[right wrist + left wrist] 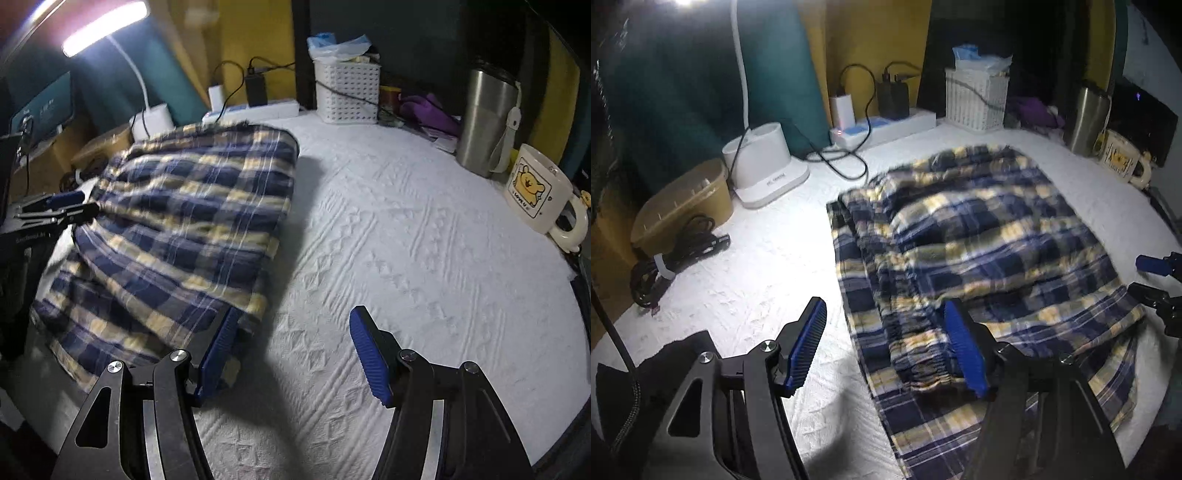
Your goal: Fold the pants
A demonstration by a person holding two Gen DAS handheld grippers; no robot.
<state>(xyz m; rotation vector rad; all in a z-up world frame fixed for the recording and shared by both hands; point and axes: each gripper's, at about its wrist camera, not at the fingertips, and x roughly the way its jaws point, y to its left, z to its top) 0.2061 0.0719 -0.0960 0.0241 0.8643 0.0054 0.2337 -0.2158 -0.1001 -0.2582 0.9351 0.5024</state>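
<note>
The plaid pants (979, 236) lie bunched and partly folded on the white textured cloth (424, 258), elastic waistband toward the left gripper (886, 347), whose jaws stand spread over that edge. The right gripper (291, 350) is spread too, at the pants' opposite edge. Beyond the pants stand a white basket (347, 92), steel tumbler (484, 122) and mug (535, 188); the cloth toward the mug lies bare.

Lamp-lit (103, 26) white bedspread (424, 258), yellow wall (879, 37)

Pants (979, 236) on the tablecloth (424, 258), basket (347, 92), tumbler (484, 122) and mug (535, 188) behind.
</note>
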